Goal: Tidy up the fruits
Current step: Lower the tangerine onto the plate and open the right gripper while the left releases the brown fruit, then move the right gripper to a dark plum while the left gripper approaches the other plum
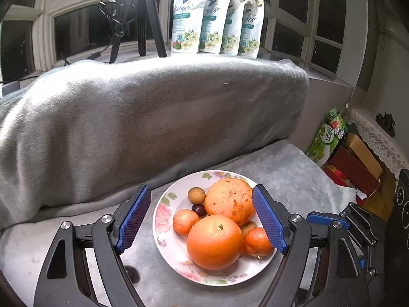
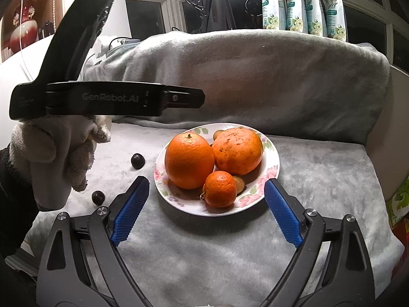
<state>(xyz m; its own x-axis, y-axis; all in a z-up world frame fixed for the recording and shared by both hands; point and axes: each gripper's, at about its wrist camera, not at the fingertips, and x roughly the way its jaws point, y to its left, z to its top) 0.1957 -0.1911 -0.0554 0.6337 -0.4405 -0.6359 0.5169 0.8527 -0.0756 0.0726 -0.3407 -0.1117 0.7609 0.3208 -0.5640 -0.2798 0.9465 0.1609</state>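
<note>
A floral plate (image 1: pixel 163 220) (image 2: pixel 271 158) sits on the grey blanket-covered seat. It holds two large oranges (image 1: pixel 214 241) (image 2: pixel 189 160), two small mandarins (image 1: pixel 185 221) (image 2: pixel 219 188), a brown longan (image 1: pixel 196 195) and a dark grape (image 1: pixel 199 210). My left gripper (image 1: pixel 202 220) is open above the plate, straddling the fruit. My right gripper (image 2: pixel 207 211) is open at the plate's near edge. Two dark grapes (image 2: pixel 138 161) (image 2: pixel 98 197) lie on the seat left of the plate, below the left gripper's body (image 2: pixel 107 98).
The sofa backrest (image 1: pixel 153 117) rises behind the plate. Detergent pouches (image 1: pixel 217 18) and a tripod (image 1: pixel 143 15) stand on the windowsill. Boxes and a green packet (image 1: pixel 329 138) sit to the right of the seat. A gloved hand (image 2: pixel 56 153) holds the left gripper.
</note>
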